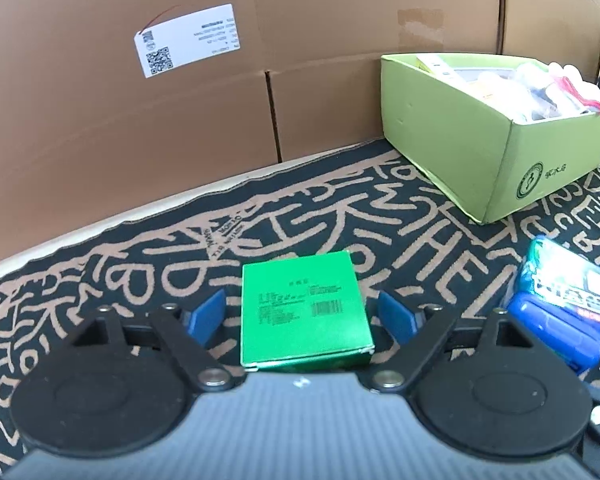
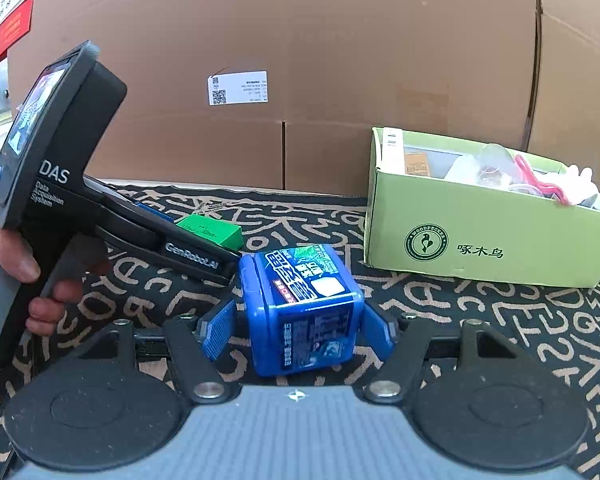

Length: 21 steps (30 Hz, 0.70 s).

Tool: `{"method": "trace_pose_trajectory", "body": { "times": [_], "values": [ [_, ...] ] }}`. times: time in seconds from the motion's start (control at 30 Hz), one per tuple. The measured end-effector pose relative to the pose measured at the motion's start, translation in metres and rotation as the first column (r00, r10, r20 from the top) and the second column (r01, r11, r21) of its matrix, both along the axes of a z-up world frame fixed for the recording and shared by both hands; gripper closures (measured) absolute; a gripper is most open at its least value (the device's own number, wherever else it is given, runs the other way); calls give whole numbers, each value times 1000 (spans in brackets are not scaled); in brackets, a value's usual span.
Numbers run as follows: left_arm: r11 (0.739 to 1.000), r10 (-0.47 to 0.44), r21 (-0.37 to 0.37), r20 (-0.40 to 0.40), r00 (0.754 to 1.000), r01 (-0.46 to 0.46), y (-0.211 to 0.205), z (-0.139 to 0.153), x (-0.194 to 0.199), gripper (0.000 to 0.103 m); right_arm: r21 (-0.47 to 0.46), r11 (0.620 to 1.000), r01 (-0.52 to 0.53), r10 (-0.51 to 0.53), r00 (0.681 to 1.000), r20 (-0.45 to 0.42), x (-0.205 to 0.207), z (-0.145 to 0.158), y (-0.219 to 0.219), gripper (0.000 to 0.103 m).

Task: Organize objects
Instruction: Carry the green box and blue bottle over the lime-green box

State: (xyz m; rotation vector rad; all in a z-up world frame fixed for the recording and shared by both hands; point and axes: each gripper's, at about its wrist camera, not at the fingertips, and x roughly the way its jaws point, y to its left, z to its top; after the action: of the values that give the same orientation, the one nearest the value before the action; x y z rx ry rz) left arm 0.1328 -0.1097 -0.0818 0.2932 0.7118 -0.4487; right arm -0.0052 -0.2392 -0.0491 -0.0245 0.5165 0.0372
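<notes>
**Both hand-held grippers staged over their boxes, 2 pickups pending**

My left hand-held gripper [image 1: 300, 314] is positioned with its jaws apart, 1 blue pad on each side of the green box [image 1: 304, 312]. A gap shows on both sides, so nothing is clamped. The green box lies flat on the patterned cloth [image 1: 140, 264] covering the bench, well in from the rear edge, which leaves both of its long sides free for the pads.

My right hand-held gripper [image 2: 298, 330] straddles the blue box [image 2: 302, 312] in the same manner. A gap shows at the left pad; the right pad sits just beside the box wall, and I cannot tell if it touches. I judge this as not yet a grip.

The light-green carton [image 2: 488, 236] stands open toward the rear right corner, already holding mixed items. I judge it to be the destination, and its open top allows loading from above.

The hand [image 2: 16, 264] on the left unit's handle appears in the right wrist view.
</notes>
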Motion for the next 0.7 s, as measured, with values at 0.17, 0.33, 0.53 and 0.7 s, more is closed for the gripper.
{"method": "trace_pose_trajectory", "body": {
  "times": [0.17, 0.33, 0.53, 0.7],
  "values": [
    [1000, 14, -14, -5, 1000, -14, -3, 0, 4, 18, -4, 1000, 11, -11, 1000, -14, 2, -3, 1, 32],
    [999, 31, -39, -7, 999, -31, 0, -2, 6, 15, -5, 1000, 26, -26, 999, -28, 5, -7, 3, 33],
    [998, 0, -68, -9, 1000, -1, 6, 1, -2, 41, 7, 999, 34, -34, 999, -30, 6, -9, 6, 35],
    [998, 4, -69, -2, 1000, -4, 11, 3, -20, 42, 53, 998, 21, -20, 1000, -19, 1, -8, 4, 36]
  ]
}}
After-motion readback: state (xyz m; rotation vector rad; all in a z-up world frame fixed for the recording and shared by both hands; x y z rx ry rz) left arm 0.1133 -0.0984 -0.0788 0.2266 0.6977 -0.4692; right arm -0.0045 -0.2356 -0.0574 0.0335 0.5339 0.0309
